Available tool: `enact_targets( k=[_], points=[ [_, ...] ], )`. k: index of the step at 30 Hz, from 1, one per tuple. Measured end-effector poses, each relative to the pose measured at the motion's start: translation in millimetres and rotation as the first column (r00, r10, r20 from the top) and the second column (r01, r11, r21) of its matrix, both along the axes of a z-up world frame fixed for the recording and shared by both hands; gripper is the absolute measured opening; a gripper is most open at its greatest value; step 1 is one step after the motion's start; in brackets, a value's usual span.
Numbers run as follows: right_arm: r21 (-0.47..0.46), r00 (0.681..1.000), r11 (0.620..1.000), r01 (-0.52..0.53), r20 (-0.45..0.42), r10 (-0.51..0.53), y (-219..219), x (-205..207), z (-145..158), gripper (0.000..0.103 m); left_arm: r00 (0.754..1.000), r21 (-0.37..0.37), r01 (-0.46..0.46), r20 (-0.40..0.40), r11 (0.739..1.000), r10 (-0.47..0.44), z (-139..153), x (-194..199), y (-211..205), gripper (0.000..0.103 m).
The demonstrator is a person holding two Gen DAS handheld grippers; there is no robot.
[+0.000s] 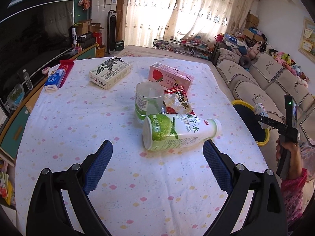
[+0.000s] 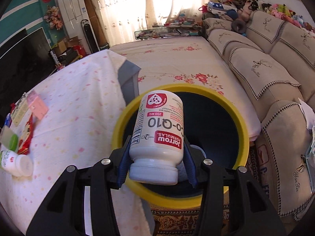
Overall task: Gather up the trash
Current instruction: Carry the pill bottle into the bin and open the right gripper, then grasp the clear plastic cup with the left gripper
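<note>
Jaws of the right gripper (image 2: 156,169): clenched on a white pill bottle (image 2: 157,137), gripped near its capped end, cap toward the camera and base pointing away. The bottle hangs directly over the dark opening of a yellow-rimmed bin (image 2: 241,122), which stands on the floor beside the counter (image 2: 78,102) and in front of a flowered bed (image 2: 177,63). In the left wrist view the same gripper (image 1: 264,118) appears at the right edge, held by a hand (image 1: 285,151) in a pink patterned sleeve (image 1: 295,192), with the bottle (image 1: 259,109) above the bin rim (image 1: 241,102).

Jaws of the left gripper (image 1: 157,153): spread wide and released, nothing between the blue pads (image 1: 98,167). They hover above the cloth-covered counter (image 1: 78,127).

Just ahead of the jaws, nearer the right pad, a green-and-white drink bottle (image 1: 177,131) lies on its side, cap to the right. Behind and touching it stands a clear plastic cup (image 1: 148,102), with a red snack wrapper (image 1: 179,100) beside that. Farther back lie a pink strawberry carton (image 1: 169,76) and a cream box with dark lettering (image 1: 110,72). At the far left edge rest a blue-and-white tissue pack (image 1: 54,79) and a red packet (image 1: 66,69).

Background: a sofa (image 1: 256,82) to the right and curtains (image 1: 177,9) at the rear.
</note>
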State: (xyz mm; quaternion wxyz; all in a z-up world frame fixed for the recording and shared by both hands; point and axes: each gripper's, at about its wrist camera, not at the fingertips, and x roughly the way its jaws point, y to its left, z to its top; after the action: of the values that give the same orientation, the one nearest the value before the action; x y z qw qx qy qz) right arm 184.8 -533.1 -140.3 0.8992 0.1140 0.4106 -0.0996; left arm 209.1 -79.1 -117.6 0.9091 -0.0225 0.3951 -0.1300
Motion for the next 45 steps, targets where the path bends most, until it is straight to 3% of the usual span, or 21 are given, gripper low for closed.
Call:
enact_targets(
  k=[8, 10, 11, 21, 29, 40, 45],
  points=[
    [-0.011, 0.993, 0.998, 0.061, -0.101, -0.062, -31.4, 30.5, -48.7, 0.046, 0.999, 0.021, 0.029, -0.023, 0.999, -0.028, -7.3, 20.3, -24.8, 0.092],
    [-0.013, 0.992, 0.997, 0.079, -0.098, -0.08, -34.8, 30.6, -52.5, 0.053, 0.999, 0.02, 0.033, -0.03, 0.999, -0.033, -9.6, 24.9, -27.2, 0.092],
    [-0.014, 0.992, 0.996, 0.084, -0.091, -0.085, -36.1, 29.6, -52.8, 0.056, 0.999, 0.021, 0.035, -0.031, 0.999, -0.034, -10.2, 26.7, -28.7, 0.092],
    [0.012, 0.998, 0.998, 0.064, -0.022, -0.063, -18.0, 6.7, -38.6, 0.056, 0.999, 0.036, 0.027, -0.032, 0.999, -0.026, -13.0, 49.4, -37.5, 0.092],
    [0.028, 1.0, 1.0, 0.0, 0.011, 0.0, 5.1, 0.3, -24.8, 0.057, 0.999, 0.038, -0.032, -0.025, 0.999, 0.033, -10.1, 86.3, -33.2, 0.092],
    [0.049, 0.998, 0.998, -0.049, 0.032, 0.048, 22.6, 0.5, -14.1, 0.057, 0.99, 0.029, -0.107, -0.093, 0.994, 0.11, -36.8, 128.4, -24.6, 0.092],
    [0.055, 0.998, 0.997, -0.052, 0.026, 0.051, 24.1, 1.8, -15.7, 0.057, 0.987, 0.032, -0.122, -0.103, 0.992, 0.125, -42.3, 136.6, -23.2, 0.087]
  ],
)
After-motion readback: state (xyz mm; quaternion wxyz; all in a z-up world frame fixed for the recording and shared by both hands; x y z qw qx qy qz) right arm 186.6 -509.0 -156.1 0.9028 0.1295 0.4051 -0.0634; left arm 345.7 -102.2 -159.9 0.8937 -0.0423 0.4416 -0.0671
